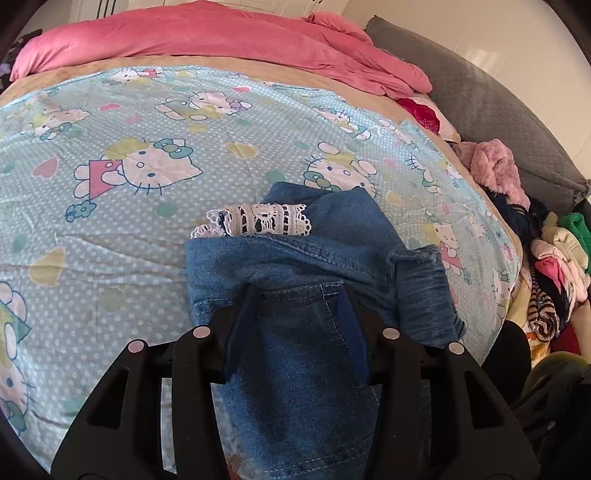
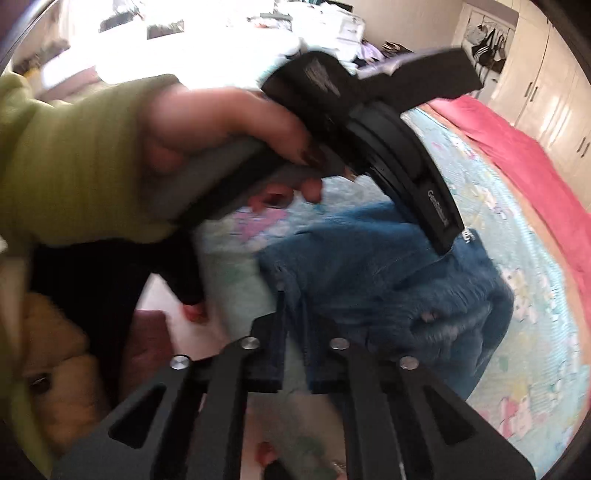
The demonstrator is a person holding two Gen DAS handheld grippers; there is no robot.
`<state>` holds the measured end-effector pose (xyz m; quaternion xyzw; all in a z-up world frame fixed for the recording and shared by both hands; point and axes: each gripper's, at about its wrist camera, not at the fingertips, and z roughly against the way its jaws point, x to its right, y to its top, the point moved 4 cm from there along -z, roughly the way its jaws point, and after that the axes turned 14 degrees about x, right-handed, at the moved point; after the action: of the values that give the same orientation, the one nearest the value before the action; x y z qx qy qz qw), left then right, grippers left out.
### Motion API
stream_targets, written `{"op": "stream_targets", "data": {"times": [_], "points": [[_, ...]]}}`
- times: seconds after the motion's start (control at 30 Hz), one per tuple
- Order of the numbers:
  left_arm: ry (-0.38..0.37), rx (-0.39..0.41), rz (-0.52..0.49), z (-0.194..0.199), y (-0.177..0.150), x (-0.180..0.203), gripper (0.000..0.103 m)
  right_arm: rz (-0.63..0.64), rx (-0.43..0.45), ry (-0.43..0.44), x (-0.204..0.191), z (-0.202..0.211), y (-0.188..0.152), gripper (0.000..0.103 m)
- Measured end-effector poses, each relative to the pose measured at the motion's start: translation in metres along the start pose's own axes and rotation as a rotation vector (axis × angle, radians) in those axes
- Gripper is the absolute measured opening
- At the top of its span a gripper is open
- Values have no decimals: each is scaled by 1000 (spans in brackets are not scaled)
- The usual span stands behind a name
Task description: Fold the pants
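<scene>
Clothes pile [image 1: 554, 258] crowds the bedspread's [image 1: 110, 110] right edge. Left gripper [image 1: 295, 306] spread over jeans [image 1: 306, 350]; right gripper [image 2: 299, 325] spread (blurred).

the left wrist view looks down close over the bed [image 1: 110, 229] toward its far edge. the right wrist view, blurred, faces across the same bed; both share the jeans [image 1: 303, 354] [image 2: 369, 280].

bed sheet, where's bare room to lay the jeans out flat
Free: the cartoon sheet left of the jeans, up to the pink blanket; also the strip between the jeans' lace trim and that blanket. Crowded: the right edge, with the clothes pile.
</scene>
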<state>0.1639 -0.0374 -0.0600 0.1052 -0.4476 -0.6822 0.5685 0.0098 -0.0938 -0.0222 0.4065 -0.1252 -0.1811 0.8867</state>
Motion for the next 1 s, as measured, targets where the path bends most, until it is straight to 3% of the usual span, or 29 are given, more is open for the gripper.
{"op": "stream_targets", "data": {"times": [0.17, 0.4, 0.63, 0.8, 1.0], "points": [[-5, 9, 3, 1, 0, 0, 38, -131, -24, -21, 15, -19, -25, 6], [-11, 23, 7, 3, -2, 1, 39, -117, -25, -20, 7, -19, -22, 10], [-7, 26, 3, 6, -4, 2, 41, -126, 3, -8, 0, 0, -10, 22], [-6, 25, 9, 12, -6, 5, 50, -144, 52, 2, -2, 18, 0, 23], [9, 40, 5, 23, -7, 9, 59, -134, 89, -28, -4, 29, 5, 32]]}}
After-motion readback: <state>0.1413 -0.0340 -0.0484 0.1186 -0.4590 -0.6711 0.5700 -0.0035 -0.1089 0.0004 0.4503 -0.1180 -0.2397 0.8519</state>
